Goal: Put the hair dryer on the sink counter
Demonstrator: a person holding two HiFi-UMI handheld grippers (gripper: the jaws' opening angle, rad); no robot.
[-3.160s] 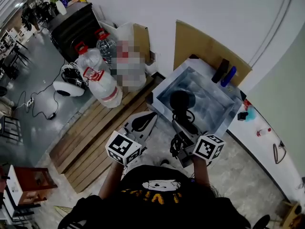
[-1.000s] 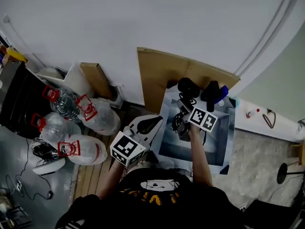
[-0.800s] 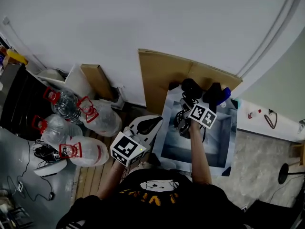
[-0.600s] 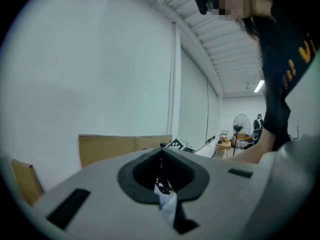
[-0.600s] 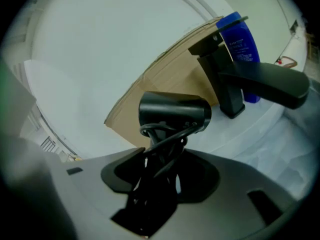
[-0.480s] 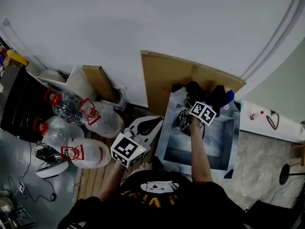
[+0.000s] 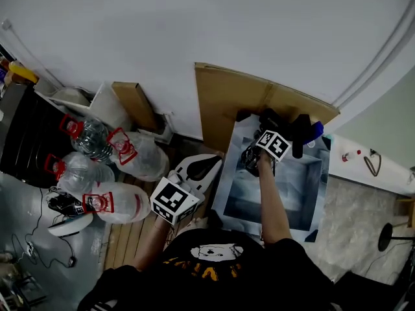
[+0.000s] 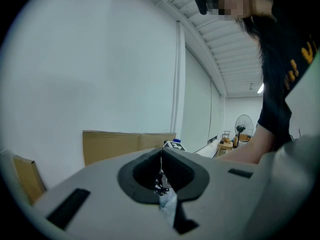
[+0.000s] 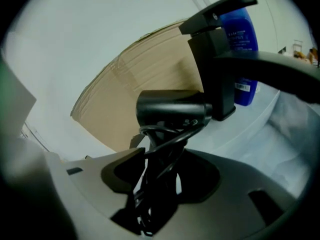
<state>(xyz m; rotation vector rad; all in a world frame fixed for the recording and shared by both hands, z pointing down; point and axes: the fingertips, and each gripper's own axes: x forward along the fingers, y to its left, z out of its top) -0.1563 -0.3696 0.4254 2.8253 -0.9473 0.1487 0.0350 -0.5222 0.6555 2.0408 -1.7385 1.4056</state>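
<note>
Clamping the handle and bundled cord of the black plastic hair dryer (image 9: 172, 109), the right gripper's (image 9: 157, 181) jaws hold it at the back of the pale rectangular sink (image 7: 305, 186), just beside the black tap (image 9: 215, 59) and blue bottle (image 9: 240, 39). The left gripper's (image 8: 161, 176) jaws sit together, empty.

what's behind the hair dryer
Behind the hair dryer stand a black faucet and a blue bottle, then a cardboard sheet against the white wall. Its barrel hides the counter directly behind.
</note>
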